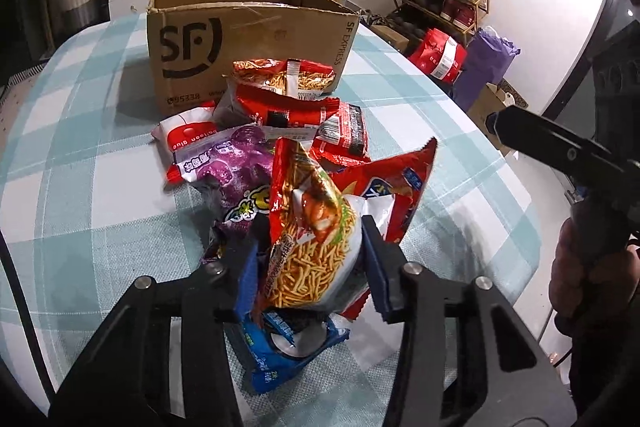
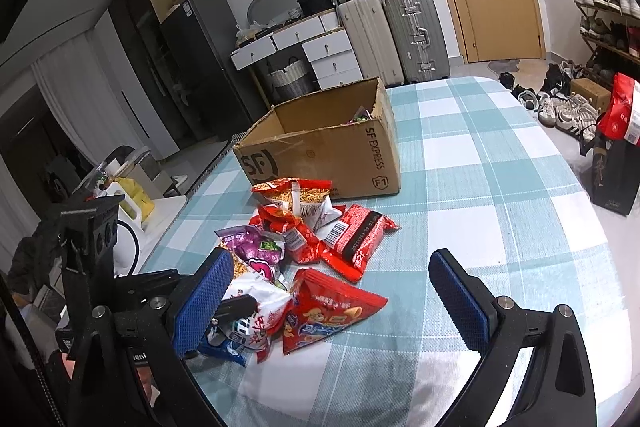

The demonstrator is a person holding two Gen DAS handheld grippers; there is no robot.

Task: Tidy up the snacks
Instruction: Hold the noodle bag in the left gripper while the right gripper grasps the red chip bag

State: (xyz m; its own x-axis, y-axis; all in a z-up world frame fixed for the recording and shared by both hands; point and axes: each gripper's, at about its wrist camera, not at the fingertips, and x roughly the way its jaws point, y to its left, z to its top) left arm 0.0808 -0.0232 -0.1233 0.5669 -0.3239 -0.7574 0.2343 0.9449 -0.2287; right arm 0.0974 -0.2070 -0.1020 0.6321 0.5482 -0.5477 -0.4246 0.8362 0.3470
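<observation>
Spreading across the middle of your table (image 2: 500,155), with its blue-and-white checked cloth, the snack pile sits well clear of every edge. At the pile's left lie a white-and-red pouch (image 1: 188,135) and a purple snack bag (image 1: 236,167), touching each other. Just right of them, your left gripper (image 1: 310,259) has its blue pads clamped on a crispy-noodle packet (image 1: 308,247), which stands upright between the jaws with its top tilted toward the box. Under that packet rests a blue biscuit pack (image 1: 288,351), flat on the cloth. Behind the gripped packet a red chip bag (image 1: 384,187) leans against it on the right.

Toward the far edge of the table, the open SF Express cardboard box (image 1: 248,39) stands with its printed side facing you. A second noodle packet (image 1: 296,75) and a crumpled red wrapper (image 1: 280,107) lie just in front of it, and a red-and-black packet (image 2: 360,231) lies flat at the pile's right.

Your right gripper (image 2: 332,303) hovers over the near part of the cloth with its jaws wide apart and nothing between the pads; a red bag with cartoon print (image 2: 324,311) lies below, between the two fingers but untouched. To the right, the cloth is bare up to the table's right edge.
</observation>
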